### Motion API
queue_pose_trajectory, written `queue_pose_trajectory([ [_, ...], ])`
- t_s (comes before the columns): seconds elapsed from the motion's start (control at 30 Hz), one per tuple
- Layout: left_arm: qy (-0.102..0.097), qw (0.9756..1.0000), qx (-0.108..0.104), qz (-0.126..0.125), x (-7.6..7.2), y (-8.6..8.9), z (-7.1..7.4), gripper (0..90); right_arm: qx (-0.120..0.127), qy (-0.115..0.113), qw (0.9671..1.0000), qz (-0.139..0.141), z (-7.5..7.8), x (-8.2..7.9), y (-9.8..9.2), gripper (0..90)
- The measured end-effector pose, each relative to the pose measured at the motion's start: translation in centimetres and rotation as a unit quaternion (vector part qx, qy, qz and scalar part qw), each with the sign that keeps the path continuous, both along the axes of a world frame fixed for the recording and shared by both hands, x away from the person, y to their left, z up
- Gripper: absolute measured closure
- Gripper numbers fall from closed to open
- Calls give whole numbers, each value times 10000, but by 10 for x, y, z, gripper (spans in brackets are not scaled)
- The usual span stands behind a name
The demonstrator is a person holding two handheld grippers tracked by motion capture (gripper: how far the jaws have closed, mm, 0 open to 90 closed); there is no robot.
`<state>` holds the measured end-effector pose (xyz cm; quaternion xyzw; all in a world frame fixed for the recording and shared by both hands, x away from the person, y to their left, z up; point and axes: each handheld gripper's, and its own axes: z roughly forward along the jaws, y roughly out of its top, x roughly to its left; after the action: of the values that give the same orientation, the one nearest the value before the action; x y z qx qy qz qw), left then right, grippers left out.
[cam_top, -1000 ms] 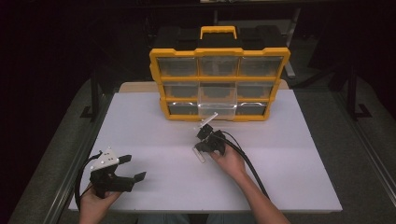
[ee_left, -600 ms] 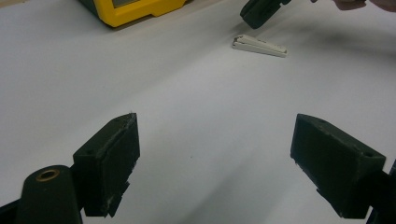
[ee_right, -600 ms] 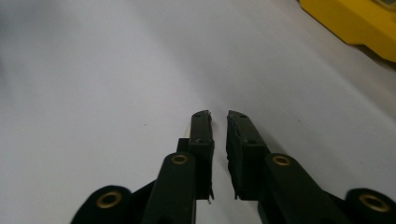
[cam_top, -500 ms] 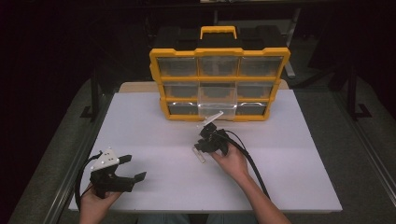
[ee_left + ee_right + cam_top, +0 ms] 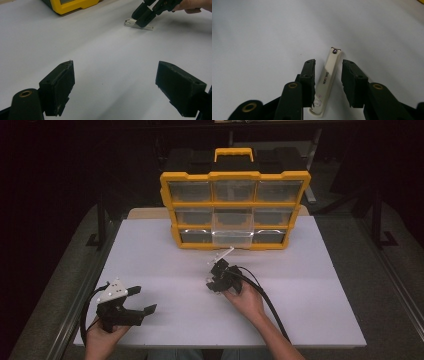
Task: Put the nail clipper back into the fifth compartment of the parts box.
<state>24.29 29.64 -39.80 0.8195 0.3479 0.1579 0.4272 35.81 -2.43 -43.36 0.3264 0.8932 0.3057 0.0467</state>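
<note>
Since the earlier pictures, the right gripper (image 5: 328, 82) has just been opening its jaws, and the hand has hardly moved. Now those jaws are standing a little apart, with the nail clipper (image 5: 326, 82) lying between them on the desk (image 5: 310, 285). The right jaw is not touching it. The left jaw is very close, maybe brushing its side near the little cat picture. Nothing is squeezing it.

From the jaws outward: the nail clipper is lying flat, its metal end pointing toward 12 o'clock in the right gripper view. White desk is showing all around it. In the high view the right gripper (image 5: 218, 276) is sitting near the middle of the desk. The yellow organizer box (image 5: 234, 210) is standing at its 12 o'clock, near but not touching. A clear drawer (image 5: 231, 227) in the middle of the box is sticking out a bit.

The left gripper (image 5: 137, 301) is resting at 7 o'clock on the desk, well apart from everything. Its jaws are spread wide with nothing in them.

I think the clipper is being set down, and that part looks nearly done. The hand is yet to pull away. The open drawer is waiting, and I cannot tell what goes in or out of it.
</note>
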Motion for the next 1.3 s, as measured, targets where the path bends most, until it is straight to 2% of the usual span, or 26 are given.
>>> queue_pose_trajectory([
  [0.3, 7, 10000, -18, 12, 0, 1, 0, 157, -62, -51, 9999, -127, -3, -2, 5, 701],
  [0.47, 22, 10000, -40, 11, 0, 0, 0, 157, -169, -171, 9996, -175, -3, -3, 6, 744],
  [0.6, 23, 10000, 10, -14, 0, 0, 0, 157, -184, -201, 9995, -146, -3, -3, 6, 754],
  [0.87, 20, 10000, 8, -13, 0, 0, 0, 157, -29, -17, 9999, -147, -3, 1, 3, 758],
  [1.07, 23, 10000, -1, -1, 0, 1, 0, 157, -23, -27, 10000, 11, 1, 2, 0, 759],
  [1.23, -4, 10000, 1, -8, 0, 1, 0, 157, 162, 18, 9998, 132, 10, 0, -4, 759],
  [1.3, 2, 10000, -3, -5, 0, 1, 0, 157, 201, -66, 9994, 274, 14, -1, -6, 758],
])
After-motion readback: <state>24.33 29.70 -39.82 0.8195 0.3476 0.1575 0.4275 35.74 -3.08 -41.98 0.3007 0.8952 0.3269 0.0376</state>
